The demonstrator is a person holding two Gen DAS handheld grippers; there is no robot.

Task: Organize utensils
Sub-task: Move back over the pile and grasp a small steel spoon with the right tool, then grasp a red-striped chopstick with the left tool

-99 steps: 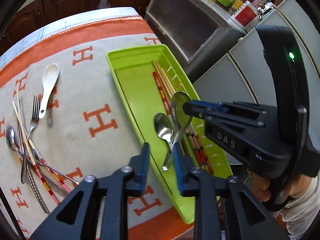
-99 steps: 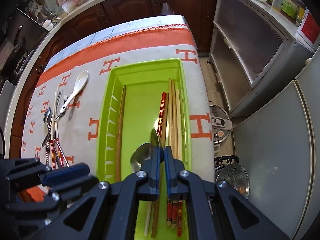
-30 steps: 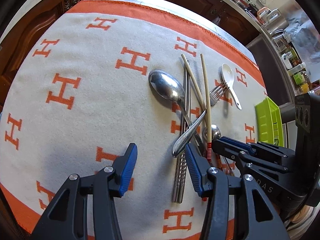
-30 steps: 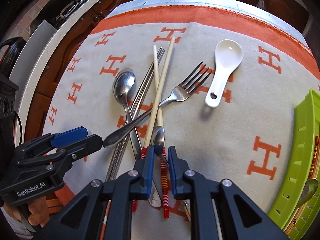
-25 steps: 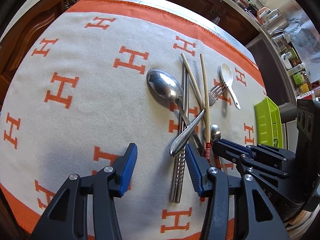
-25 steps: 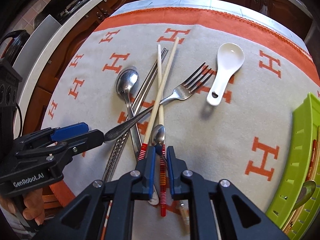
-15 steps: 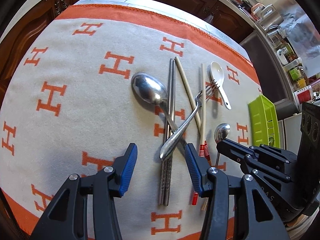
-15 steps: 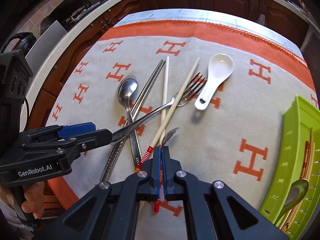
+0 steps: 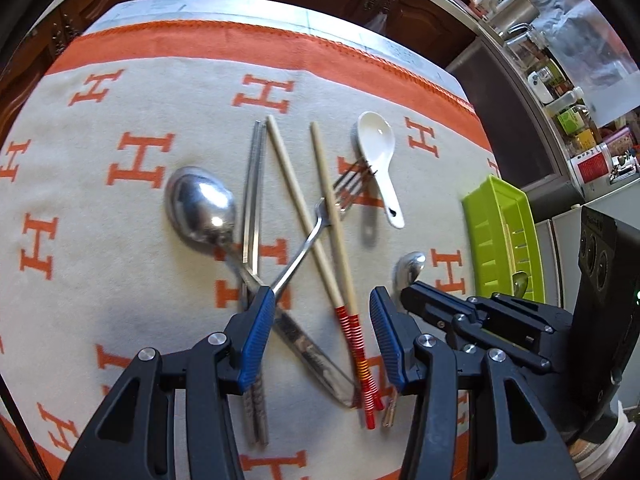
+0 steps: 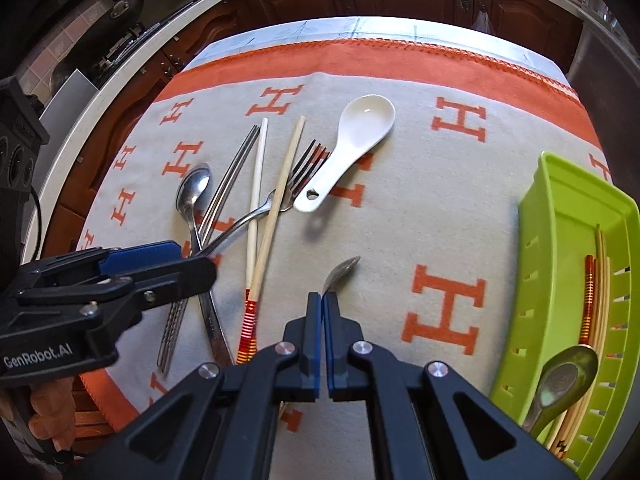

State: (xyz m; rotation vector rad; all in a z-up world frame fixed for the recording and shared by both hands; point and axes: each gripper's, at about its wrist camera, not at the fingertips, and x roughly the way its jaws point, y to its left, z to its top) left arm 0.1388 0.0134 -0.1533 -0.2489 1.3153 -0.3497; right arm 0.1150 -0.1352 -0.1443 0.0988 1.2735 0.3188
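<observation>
The right gripper (image 10: 323, 300), jaws pressed together on a small metal spoon (image 10: 340, 273), has lifted it clear of the pile on the cloth (image 10: 400, 216) since a second ago, so it seems bound for the green tray (image 10: 560, 184) (chopsticks and a spoon already lie inside). The left gripper (image 9: 322, 320) hovers spread over the fork (image 9: 316, 232) handle and red-banded chopsticks (image 9: 340, 240), gripping nothing.

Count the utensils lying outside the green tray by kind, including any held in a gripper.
Metal spoons: 2, the large spoon and the small spoon held in the right gripper
White ceramic spoon: 1
Fork: 1
Metal chopsticks: 2
Wooden chopsticks: 2
Total: 8
</observation>
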